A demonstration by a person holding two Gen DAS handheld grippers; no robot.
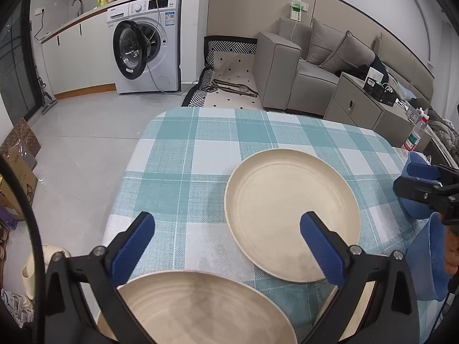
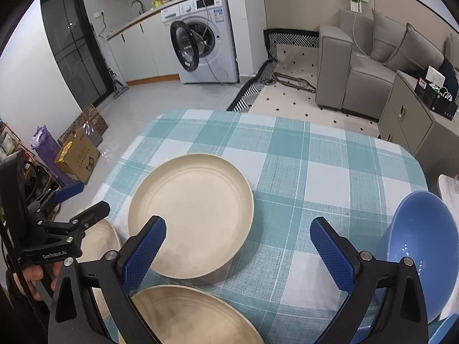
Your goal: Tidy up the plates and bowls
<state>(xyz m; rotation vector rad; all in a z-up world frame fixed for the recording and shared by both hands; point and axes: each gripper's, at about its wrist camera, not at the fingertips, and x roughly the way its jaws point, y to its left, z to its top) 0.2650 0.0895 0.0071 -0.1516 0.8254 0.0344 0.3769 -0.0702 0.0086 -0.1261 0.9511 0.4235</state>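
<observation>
Checked cloth covered the table [image 2: 330, 172], where 3 cream plates [image 2: 190, 215] and blue bowls [image 2: 424, 246] lay unstacked, both the left claw [image 1: 226, 229] and right claw [image 2: 238, 235] wide and empty, so sorting looked barely begun.

On the table [image 2: 301, 154], one plate [image 2: 192, 215] lies near the middle. From it, a second plate [image 2: 189, 315] sits at six o'clock, a third plate [image 2: 99, 240] at eight o'clock, and a bowl [image 2: 424, 246] at three o'clock, well apart. Beyond the table, a washing machine [image 2: 206, 37] stands at twelve o'clock and a sofa [image 2: 373, 63] at two o'clock
</observation>
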